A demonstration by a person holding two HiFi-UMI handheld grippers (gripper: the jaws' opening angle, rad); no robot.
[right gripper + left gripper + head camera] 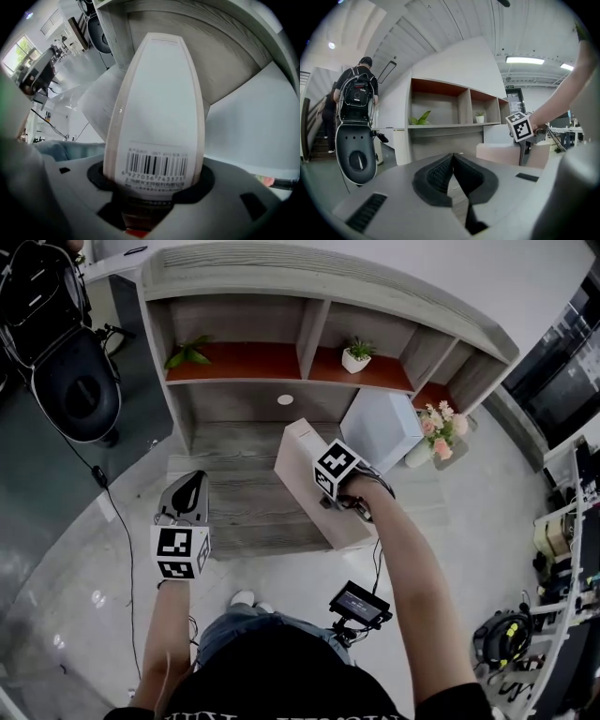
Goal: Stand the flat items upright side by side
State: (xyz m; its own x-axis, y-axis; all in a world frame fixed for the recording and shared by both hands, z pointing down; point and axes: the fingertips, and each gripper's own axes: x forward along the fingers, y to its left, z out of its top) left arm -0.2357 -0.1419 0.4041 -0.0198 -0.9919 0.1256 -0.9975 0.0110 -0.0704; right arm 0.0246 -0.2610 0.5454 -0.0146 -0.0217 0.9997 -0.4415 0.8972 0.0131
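A long flat pale-beige box (305, 460) with a barcode on its narrow edge (157, 117) is tilted over the grey wooden desk surface (239, 498) of the shelf unit. My right gripper (321, 487) (154, 180) is shut on its near end, and the box fills the gap between the jaws. To its right a white flat box (380, 427) (253, 136) stands upright against the shelf back. My left gripper (192, 482) (452, 161) hovers over the desk's left part, jaws shut with nothing between them, well left of the beige box.
The upper shelf holds a leafy plant (187, 354) and a small white pot (356, 357). A flower vase (439, 432) stands right of the white box. A black round seat (77, 390) and a floor cable (117, 521) lie left. A person with a backpack (356, 96) stands far left.
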